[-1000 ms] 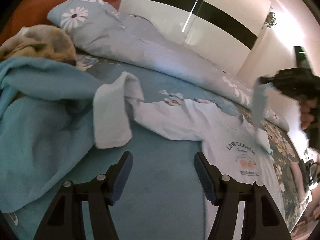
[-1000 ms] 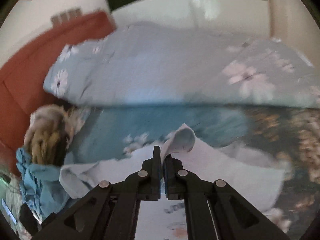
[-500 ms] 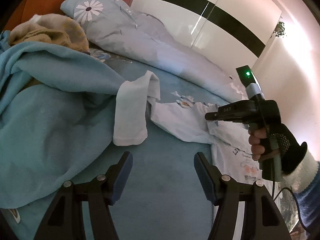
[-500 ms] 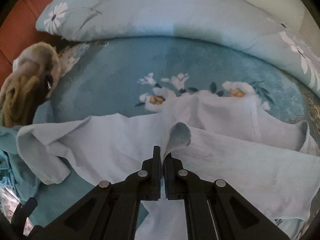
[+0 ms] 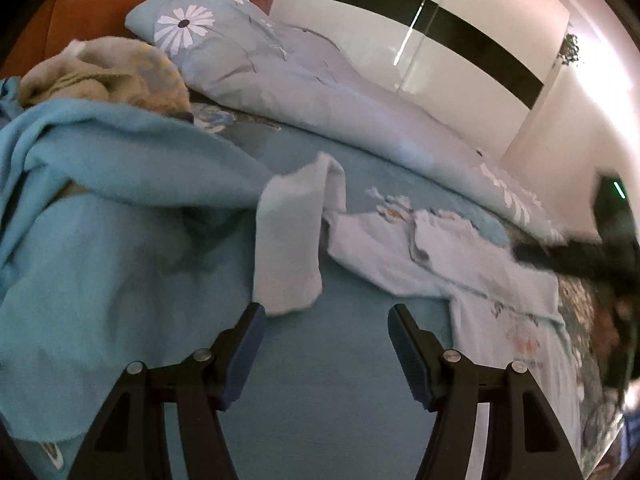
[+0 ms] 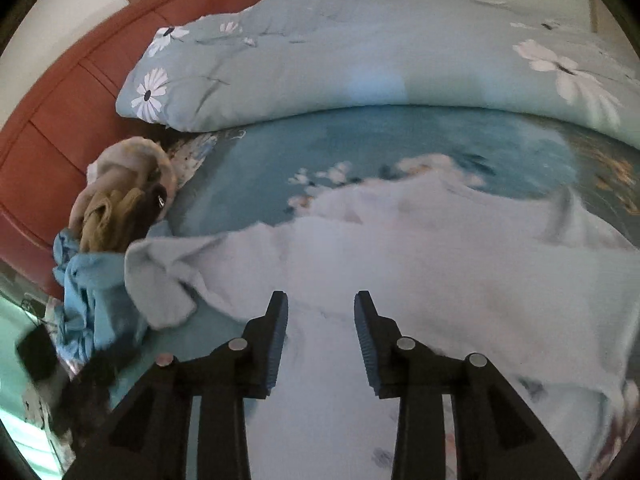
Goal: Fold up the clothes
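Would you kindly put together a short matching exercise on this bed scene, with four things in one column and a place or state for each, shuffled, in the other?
Things:
1. pale long-sleeved shirt
2. floral duvet
3. teal blanket
4. right gripper

Places or states:
A. open, above the pale cloth
B. bunched along the far side of the bed
C. spread on the bed, one sleeve doubled over
D. heaped on the left in the left wrist view

Pairs: 1-C, 2-B, 3-D, 4-A
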Demonstrator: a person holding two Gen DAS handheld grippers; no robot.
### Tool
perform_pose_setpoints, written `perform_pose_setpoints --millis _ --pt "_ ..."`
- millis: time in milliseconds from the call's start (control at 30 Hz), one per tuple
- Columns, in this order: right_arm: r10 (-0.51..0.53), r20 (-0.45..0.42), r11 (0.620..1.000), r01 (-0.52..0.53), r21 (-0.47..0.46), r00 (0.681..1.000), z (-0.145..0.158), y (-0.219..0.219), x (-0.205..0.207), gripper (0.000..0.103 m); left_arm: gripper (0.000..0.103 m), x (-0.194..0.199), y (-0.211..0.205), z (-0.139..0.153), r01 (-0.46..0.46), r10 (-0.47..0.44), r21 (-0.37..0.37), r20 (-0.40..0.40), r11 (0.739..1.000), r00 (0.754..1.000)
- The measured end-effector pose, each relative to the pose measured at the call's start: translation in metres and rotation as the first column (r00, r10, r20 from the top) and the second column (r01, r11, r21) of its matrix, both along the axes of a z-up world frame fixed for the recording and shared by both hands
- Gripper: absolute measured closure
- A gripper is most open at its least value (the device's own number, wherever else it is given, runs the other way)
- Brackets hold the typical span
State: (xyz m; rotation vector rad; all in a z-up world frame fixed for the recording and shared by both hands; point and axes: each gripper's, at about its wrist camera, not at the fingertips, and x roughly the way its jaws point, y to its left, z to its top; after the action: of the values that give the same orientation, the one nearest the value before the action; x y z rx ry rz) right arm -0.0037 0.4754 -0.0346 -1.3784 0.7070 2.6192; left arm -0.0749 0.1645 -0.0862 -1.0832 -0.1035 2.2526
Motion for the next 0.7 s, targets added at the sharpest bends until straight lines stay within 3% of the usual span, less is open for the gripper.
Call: perform_pose_setpoints --millis 167,300,333,467,500,533,600,700 --pt "-0.028 0.01 0.999 0.028 -0.02 1.0 -0.005 0.018 0.052 0.066 0.036 -0.017 0.01 -0.002 -0.037 0.035 -0.138 -0.019 0.99 0.999" --pt "-0.039 -0.009 0.998 0.038 -0.046 0.999 -0.01 0.027 0.077 0.066 0.036 -0.028 0.007 -0.015 -0.029 0.035 -0.119 0.044 0.992 0.998" --pt "-0.047 -0.016 0.997 0.046 -0.055 0.999 -0.012 0.03 0.082 0.066 0.042 -0.029 0.008 -0.017 -0.027 0.033 -0.116 0.049 0.993 0.998" --pt "-0.069 -0.029 0.994 0.067 -0.086 0.997 -0.02 0.038 0.094 0.066 0.09 -0.031 0.013 -0.017 0.01 -0.003 -0.105 0.063 0.994 0.998" --pt "-0.072 -0.03 0.993 0.069 -0.101 0.997 -0.023 0.039 0.096 0.066 0.095 -0.032 0.015 -0.017 0.024 -0.016 -0.104 0.072 0.994 0.997" --pt "-0.074 -0.032 0.992 0.07 -0.109 0.997 -0.024 0.041 0.097 0.066 0.101 -0.032 0.016 -0.016 0.035 -0.027 -0.095 0.081 0.995 0.996" --pt "-0.08 -0.036 0.989 0.075 -0.127 0.996 -0.027 0.044 0.101 0.066 0.101 -0.033 0.016 -0.012 0.053 -0.046 -0.065 0.098 0.996 0.994" --pt "-0.091 -0.049 0.985 0.083 -0.153 0.995 -0.03 0.049 0.109 0.066 0.101 -0.029 -0.001 0.011 0.09 -0.109 0.139 0.132 0.986 0.985"
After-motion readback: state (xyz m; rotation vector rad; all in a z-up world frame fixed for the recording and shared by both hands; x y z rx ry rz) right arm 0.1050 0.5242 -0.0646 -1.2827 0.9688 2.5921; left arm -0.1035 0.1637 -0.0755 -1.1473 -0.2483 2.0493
